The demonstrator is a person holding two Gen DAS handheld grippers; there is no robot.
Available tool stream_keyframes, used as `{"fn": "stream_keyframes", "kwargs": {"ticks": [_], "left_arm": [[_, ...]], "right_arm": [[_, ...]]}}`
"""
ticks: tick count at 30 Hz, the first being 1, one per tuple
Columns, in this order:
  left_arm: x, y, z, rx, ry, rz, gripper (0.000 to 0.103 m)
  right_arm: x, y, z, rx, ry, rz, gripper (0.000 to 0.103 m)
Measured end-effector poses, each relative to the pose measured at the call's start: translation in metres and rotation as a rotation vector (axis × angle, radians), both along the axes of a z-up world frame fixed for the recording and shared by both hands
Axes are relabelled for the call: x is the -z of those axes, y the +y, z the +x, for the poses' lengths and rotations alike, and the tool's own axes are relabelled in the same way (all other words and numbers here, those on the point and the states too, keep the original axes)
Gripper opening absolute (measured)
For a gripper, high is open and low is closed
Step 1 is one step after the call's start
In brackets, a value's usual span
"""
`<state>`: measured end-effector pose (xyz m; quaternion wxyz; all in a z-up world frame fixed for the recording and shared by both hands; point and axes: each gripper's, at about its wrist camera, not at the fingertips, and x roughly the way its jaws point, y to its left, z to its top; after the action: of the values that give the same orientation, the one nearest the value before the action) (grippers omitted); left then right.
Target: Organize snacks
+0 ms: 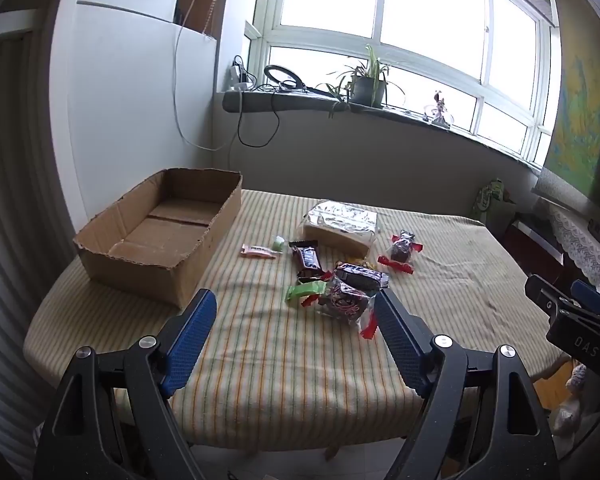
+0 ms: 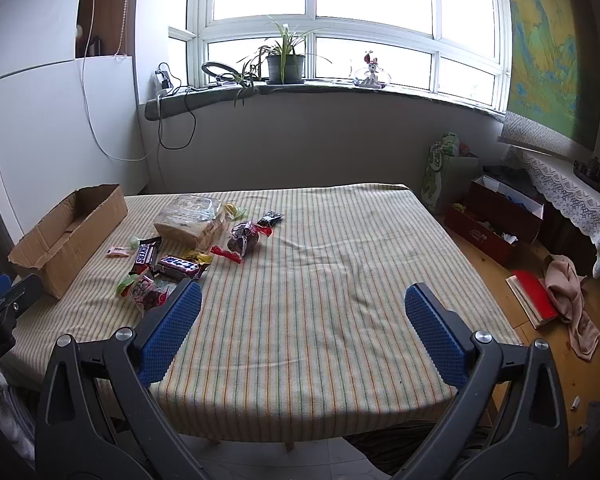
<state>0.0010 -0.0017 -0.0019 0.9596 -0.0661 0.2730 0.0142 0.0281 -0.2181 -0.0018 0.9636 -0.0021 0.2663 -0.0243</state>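
An open, empty cardboard box (image 1: 160, 236) (image 2: 68, 236) stands at the table's left. A heap of snacks lies beside it: two Snickers bars (image 1: 308, 258) (image 2: 178, 266), a bagged loaf of bread (image 1: 340, 226) (image 2: 192, 224), a pink candy (image 1: 258, 251), a green wrapped candy (image 1: 304, 291), and dark cakes in clear wrap with red ends (image 1: 344, 304) (image 1: 400, 252) (image 2: 242, 240). My left gripper (image 1: 296, 304) is open and empty, above the table's front, just short of the nearest cake. My right gripper (image 2: 302, 300) is open and empty over bare cloth to the right of the heap.
The table wears a striped yellow cloth (image 2: 340, 248). A windowsill with a potted plant (image 2: 284, 64) runs behind. Red boxes (image 2: 496, 216), a red book and a cloth (image 2: 568, 300) lie on the floor at the right. The right gripper's body shows in the left wrist view (image 1: 572, 316).
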Motion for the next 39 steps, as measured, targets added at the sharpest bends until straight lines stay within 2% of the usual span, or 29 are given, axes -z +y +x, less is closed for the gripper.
{"fn": "stream_keyframes", "kwargs": {"ticks": [39], "left_arm": [[0.0023,-0.0056,0.0022,0.013,0.01,0.003,0.081]], "right_arm": [[0.0032,-0.001,0.0009,-0.005,0.012,0.008,0.103]]}}
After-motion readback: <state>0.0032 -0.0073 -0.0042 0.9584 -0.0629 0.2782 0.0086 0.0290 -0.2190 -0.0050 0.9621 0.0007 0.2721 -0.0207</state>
